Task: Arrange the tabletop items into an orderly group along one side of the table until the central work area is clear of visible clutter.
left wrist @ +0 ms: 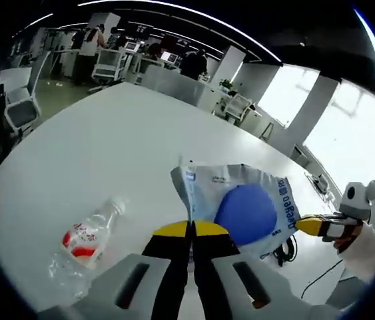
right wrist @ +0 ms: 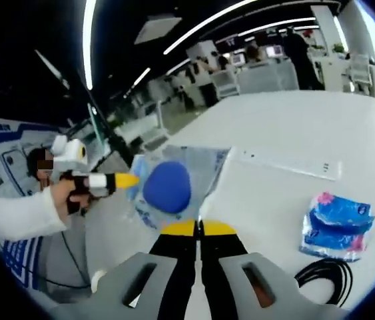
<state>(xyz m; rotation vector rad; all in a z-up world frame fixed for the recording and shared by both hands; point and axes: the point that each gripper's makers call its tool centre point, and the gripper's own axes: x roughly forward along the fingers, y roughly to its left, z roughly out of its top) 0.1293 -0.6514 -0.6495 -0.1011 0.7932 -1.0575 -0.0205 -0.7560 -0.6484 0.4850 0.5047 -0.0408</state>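
The left gripper [left wrist: 192, 230] and right gripper [right wrist: 198, 229] are both sitting clenched, grasping nothing. The clear plastic bag holding a blue round object [left wrist: 246, 207] [right wrist: 168, 185] is lying just ahead of their tips; pushing it may be risking slippage.

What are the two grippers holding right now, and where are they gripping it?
Both grippers, left and right, are shut on the clear bag with the blue ball, each pinching an opposite edge of the bag.
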